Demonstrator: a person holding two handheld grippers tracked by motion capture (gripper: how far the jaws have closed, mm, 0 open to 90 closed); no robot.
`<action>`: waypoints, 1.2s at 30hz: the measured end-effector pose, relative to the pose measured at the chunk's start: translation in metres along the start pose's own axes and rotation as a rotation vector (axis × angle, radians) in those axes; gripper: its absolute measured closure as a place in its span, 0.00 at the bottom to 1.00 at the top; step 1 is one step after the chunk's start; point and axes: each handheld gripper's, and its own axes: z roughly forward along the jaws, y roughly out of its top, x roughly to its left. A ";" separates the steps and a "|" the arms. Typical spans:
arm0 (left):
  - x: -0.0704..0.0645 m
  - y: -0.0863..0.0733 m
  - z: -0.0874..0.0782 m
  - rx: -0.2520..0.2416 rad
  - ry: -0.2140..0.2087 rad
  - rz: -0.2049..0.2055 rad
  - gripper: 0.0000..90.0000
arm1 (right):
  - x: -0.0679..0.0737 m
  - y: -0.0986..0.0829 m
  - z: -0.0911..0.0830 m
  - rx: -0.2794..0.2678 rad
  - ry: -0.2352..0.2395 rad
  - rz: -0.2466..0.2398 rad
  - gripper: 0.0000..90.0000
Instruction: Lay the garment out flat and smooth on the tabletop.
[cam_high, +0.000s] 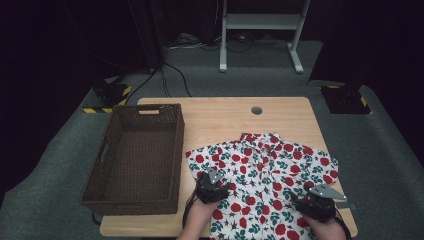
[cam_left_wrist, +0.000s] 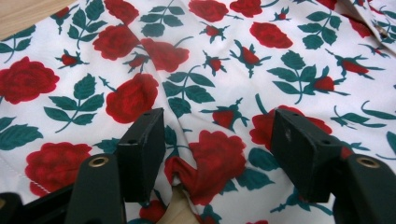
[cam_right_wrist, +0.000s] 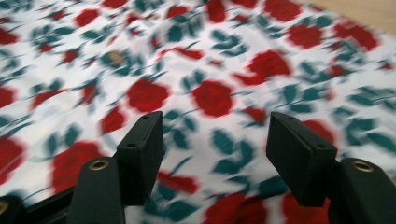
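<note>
Shirt (cam_high: 262, 180) flat on table (cam_high: 220, 117), rose print, collar toward 12, hem at near edge. Left gripper (cam_high: 212, 186) over shirt's 9 o'clock side, jaws spread wide, nothing pinched; small fabric fold between them in left gripper view. Right gripper (cam_high: 320, 200) at shirt's 4 o'clock, jaws also spread, above cloth; right gripper view blurred. Basket (cam_high: 137, 200) at 9 of shirt, just beside sleeve.

Left claw (cam_left_wrist: 219, 144) jaws spread wide over rose-print shirt (cam_left_wrist: 224, 60); fabric edge puckered between them.
</note>
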 end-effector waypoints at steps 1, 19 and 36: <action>-0.001 0.000 0.000 0.001 0.000 0.003 0.39 | -0.004 0.002 0.001 0.001 -0.009 0.010 0.39; -0.017 -0.008 -0.016 -0.014 0.020 0.065 0.39 | -0.020 -0.006 0.008 0.072 -0.017 0.042 0.37; 0.018 0.033 -0.015 -0.007 0.097 -0.018 0.76 | 0.000 -0.011 -0.002 -0.004 0.065 0.016 0.39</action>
